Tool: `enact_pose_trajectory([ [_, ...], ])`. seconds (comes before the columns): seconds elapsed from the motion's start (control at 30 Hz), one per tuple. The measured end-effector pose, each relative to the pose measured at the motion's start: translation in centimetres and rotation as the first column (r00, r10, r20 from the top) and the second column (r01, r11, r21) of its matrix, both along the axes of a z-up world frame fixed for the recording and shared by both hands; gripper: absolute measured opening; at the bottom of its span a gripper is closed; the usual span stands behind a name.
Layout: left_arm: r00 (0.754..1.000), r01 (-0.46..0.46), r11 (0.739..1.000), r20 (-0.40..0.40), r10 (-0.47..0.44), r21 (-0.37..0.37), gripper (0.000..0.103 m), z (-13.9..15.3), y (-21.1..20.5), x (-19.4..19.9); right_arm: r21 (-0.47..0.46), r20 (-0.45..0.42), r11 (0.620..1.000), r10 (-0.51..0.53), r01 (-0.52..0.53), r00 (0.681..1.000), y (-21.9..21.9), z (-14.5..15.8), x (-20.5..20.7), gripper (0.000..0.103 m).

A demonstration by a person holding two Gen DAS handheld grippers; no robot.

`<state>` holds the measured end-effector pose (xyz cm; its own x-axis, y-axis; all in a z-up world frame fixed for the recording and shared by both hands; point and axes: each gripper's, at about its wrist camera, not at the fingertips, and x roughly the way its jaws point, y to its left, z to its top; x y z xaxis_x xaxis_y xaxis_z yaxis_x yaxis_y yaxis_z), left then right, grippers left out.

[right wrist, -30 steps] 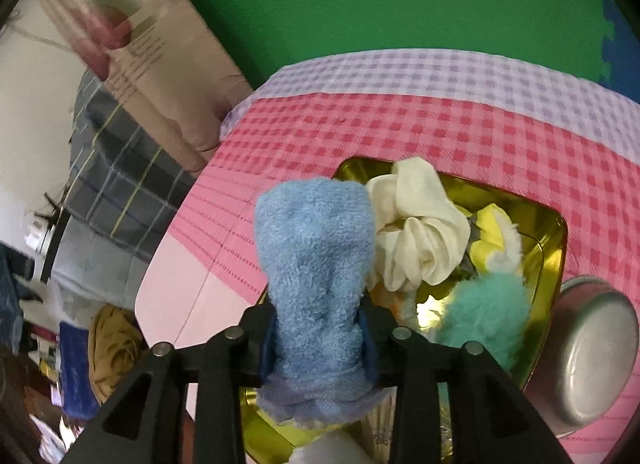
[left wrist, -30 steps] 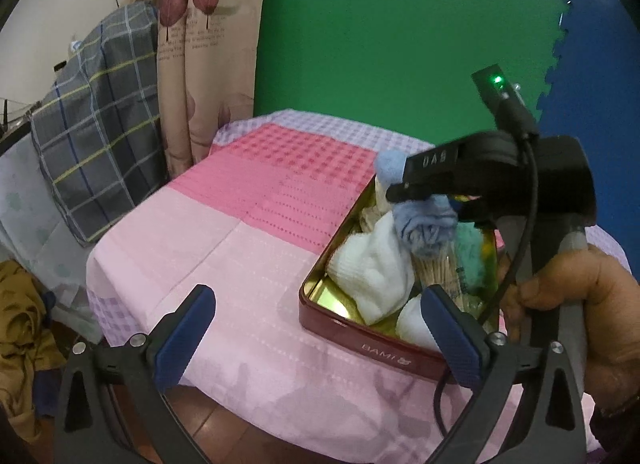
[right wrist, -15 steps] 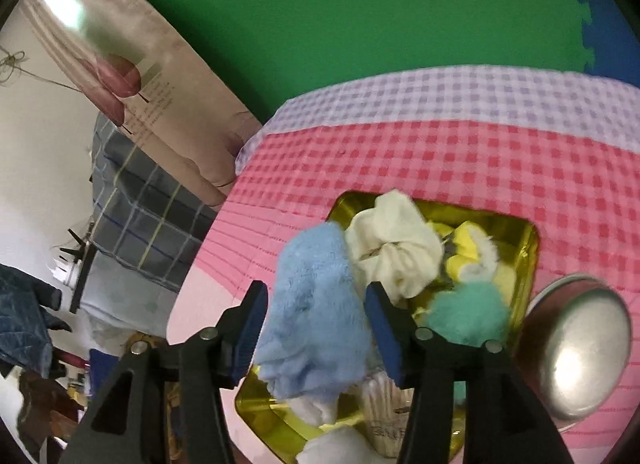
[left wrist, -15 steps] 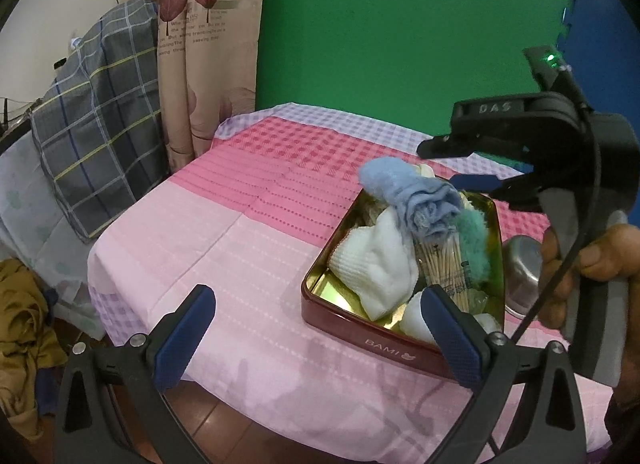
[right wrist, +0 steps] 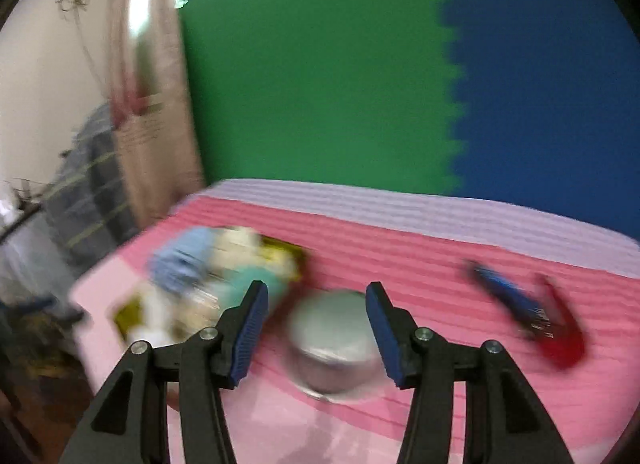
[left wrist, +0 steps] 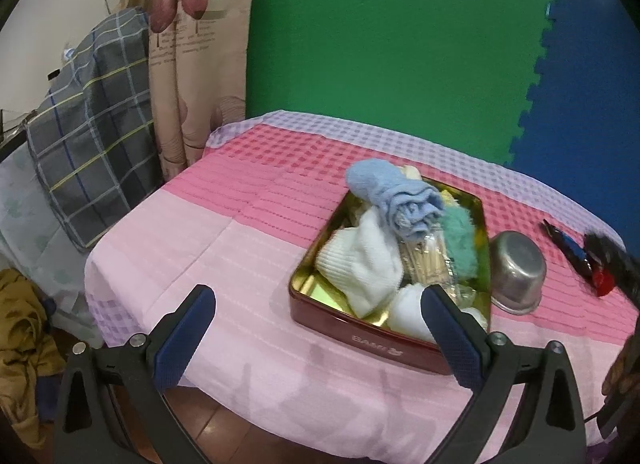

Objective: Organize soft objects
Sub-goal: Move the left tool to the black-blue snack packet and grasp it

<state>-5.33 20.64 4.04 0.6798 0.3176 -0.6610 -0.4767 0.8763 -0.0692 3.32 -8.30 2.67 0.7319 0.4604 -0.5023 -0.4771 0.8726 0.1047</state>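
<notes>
1. Left wrist view: the left gripper hangs at the near edge of the table, jaws spread wide with nothing between them. It looks parked there, leaving room at the tin.

2. Same view: the red tin sits on the pink checked tablecloth, and the soft things are piled inside. The blue towel lies rolled on top at the far end, one end lolling over the rim. The white sock fills the near half, and the teal fluffy piece is wedged along the right wall. I'd say the tin is the collecting place, so the towel has reached its spot.

3. Still there: a steel bowl stands upside down just beside the tin's right wall. Further right lie a blue pen-like object and something red, both blurred. At the frame's right edge is a bit of a hand.

4. Right wrist view, heavily smeared: the right gripper has just been opening, and nothing sits between its pads. It's released, clear of the tin and pointing over the steel bowl. The blue towel shows well off to the left, in the tin.

5. My guess: it's heading for whatever comes next, though the things to the right look hard, not soft.
</notes>
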Motion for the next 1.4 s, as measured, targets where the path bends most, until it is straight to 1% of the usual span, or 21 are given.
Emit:
enact_pose_trajectory([
  [0.07,0.999,0.032,0.999,0.005,-0.032,-0.01,0.102,0.1,-0.7,0.1,-0.063,-0.025,0.991,-0.118,0.116,0.993,-4.6,-1.4,0.3,0.06],
  [0.13,0.997,0.075,0.997,0.019,-0.074,-0.008,0.102,0.4,-1.8,0.1,-0.096,-0.104,0.971,-0.227,0.218,0.968,-9.4,-2.8,1.5,0.06],
  [0.2,0.993,0.113,0.994,0.022,-0.113,-0.004,0.102,0.6,-2.7,0.2,-0.12,-0.19,0.945,-0.324,0.306,0.927,-14.5,-4.4,2.8,0.06],
  [0.23,0.99,0.139,0.99,0.016,-0.139,-0.011,0.102,0.7,-3.4,0.5,-0.146,-0.207,0.928,-0.366,0.342,0.907,-16.2,-5.0,3.2,0.06],
  [0.27,0.986,0.166,0.986,0.012,-0.165,-0.022,0.102,0.8,-4.0,0.8,-0.184,-0.222,0.902,-0.424,0.389,0.878,-18.7,-5.8,3.8,0.06],
  [0.37,0.966,0.257,0.962,0.015,-0.257,-0.09,0.102,1.2,-6.0,1.7,-0.275,-0.195,0.856,-0.496,0.438,0.846,-22.2,-7.3,4.9,0.06],
  [0.4,0.955,0.296,0.946,0.015,-0.297,-0.131,0.102,1.3,-6.8,2.3,-0.32,-0.169,0.834,-0.517,0.45,0.839,-23.1,-7.8,5.2,0.06],
  [0.47,0.932,0.359,0.915,0.019,-0.362,-0.186,0.102,1.6,-8.4,3.6,-0.374,-0.157,0.808,-0.538,0.455,0.828,-24.7,-8.8,5.9,0.06],
  [0.53,0.912,0.404,0.886,0.025,-0.409,-0.229,0.102,2.3,-10.2,5.4,-0.341,-0.195,0.824,-0.533,0.453,0.823,-25.8,-8.9,6.4,0.06],
  [0.63,0.883,0.457,0.835,0.038,-0.469,-0.307,0.102,3.4,-13.2,9.4,-0.327,-0.221,0.824,-0.543,0.464,0.81,-26.7,-9.1,6.8,0.064],
  [0.73,0.868,0.474,0.8,0.044,-0.494,-0.367,0.102,3.8,-15.5,13.4,-0.316,-0.228,0.827,-0.542,0.466,0.809,-27.1,-9.0,6.9,0.065],
  [0.83,0.868,0.454,0.783,0.012,-0.497,-0.425,0.102,3.0,-18.0,19.1,-0.286,-0.253,0.834,-0.541,0.472,0.802,-27.6,-9.4,6.8,0.068],
  [0.93,0.873,0.414,0.784,-0.041,-0.486,-0.463,0.102,1.4,-19.8,23.8,-0.282,-0.257,0.835,-0.54,0.473,0.801,-27.3,-9.5,6.9,0.068],
  [1.0,0.881,0.371,0.795,-0.088,-0.464,-0.479,0.101,0.0,-20.7,26.9,-0.295,-0.246,0.83,-0.544,0.473,0.802,-27.1,-9.4,6.7,0.068],
  [1.07,0.879,0.351,0.801,-0.123,-0.46,-0.485,0.101,-1.1,-21.6,29.1,-0.275,-0.259,0.838,-0.537,0.472,0.802,-27.5,-9.3,6.5,0.069],
  [1.13,0.873,0.342,0.816,-0.164,-0.46,-0.467,0.102,-2.3,-22.6,31.7,-0.241,-0.281,0.857,-0.51,0.455,0.813,-27.8,-9.4,6.4,0.081],
  [1.17,0.869,0.338,0.825,-0.187,-0.459,-0.453,0.102,-2.8,-23.0,32.6,-0.238,-0.287,0.864,-0.499,0.444,0.818,-27.8,-9.5,6.7,0.085],
  [1.2,0.862,0.326,0.836,-0.225,-0.455,-0.442,0.101,-3.6,-23.4,33.8,-0.251,-0.285,0.864,-0.498,0.437,0.819,-27.6,-9.5,6.8,0.085],
  [1.23,0.855,0.313,0.833,-0.246,-0.457,-0.457,0.101,-4.3,-23.6,34.6,-0.262,-0.281,0.861,-0.5,0.436,0.819,-27.4,-9.6,6.8,0.085],
  [1.3,0.852,0.3,0.811,-0.24,-0.464,-0.503,0.101,-5.3,-23.8,35.6,-0.261,-0.281,0.861,-0.5,0.436,0.819,-27.4,-9.6,6.8,0.085],
  [1.4,0.867,0.238,0.812,-0.261,-0.425,-0.533,0.101,-6.4,-24.0,37.0,-0.251,-0.285,0.865,-0.495,0.434,0.821,-27.5,-9.5,6.7,0.086],
])
